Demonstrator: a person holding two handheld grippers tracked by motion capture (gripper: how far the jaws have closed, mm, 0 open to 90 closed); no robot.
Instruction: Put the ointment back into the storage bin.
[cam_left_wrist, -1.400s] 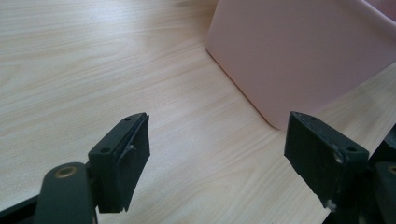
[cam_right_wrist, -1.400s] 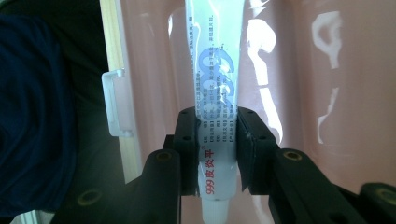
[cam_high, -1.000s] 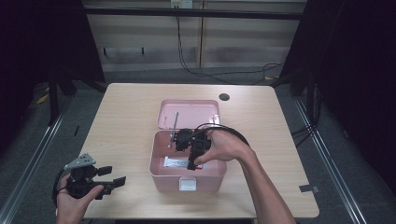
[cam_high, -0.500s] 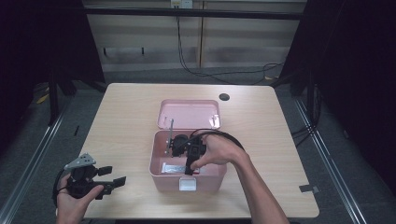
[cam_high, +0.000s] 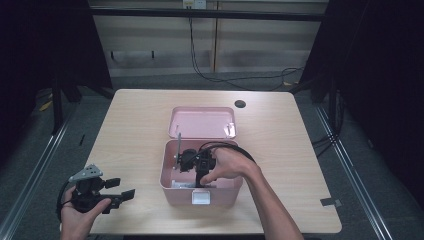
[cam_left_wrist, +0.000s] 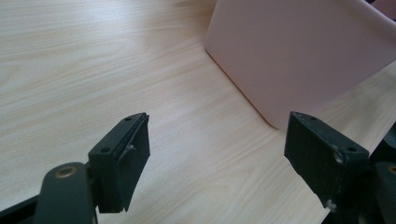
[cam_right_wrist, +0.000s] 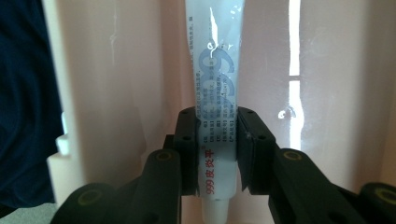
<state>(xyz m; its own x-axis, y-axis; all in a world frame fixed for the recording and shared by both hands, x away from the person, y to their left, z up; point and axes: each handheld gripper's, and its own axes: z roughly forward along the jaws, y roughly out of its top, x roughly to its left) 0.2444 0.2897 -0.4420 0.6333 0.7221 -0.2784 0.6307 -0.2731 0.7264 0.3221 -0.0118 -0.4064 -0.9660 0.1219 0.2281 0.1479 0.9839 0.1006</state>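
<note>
Sitting near the middle of one pale wooden table (cam_high: 130, 125) is one pink box (cam_high: 172, 186), its lid (cam_high: 202, 122) lying open and flat behind it — two grippers are working around it. Inside the box, the right gripper (cam_right_wrist: 216, 140) is reaching down with its jaws clamped on the lower body of one white tube (cam_right_wrist: 215, 70), which is printed with blue marks and red "999" lettering; the tube is lying along the box's pink floor. In the high view, the right hand (cam_high: 227, 164) is covering that gripper (cam_high: 197, 162) over the box. The left gripper (cam_left_wrist: 217, 154) is hovering at the table's near left corner, jaws spread wide and empty, the box's outer wall (cam_left_wrist: 299, 51) just ahead. One dark round hole (cam_high: 240, 104) is showing in the tabletop near the far edge. Cables (cam_high: 235, 75) are trailing across the grey floor beyond — dark curtains are flanking both sides.
</note>
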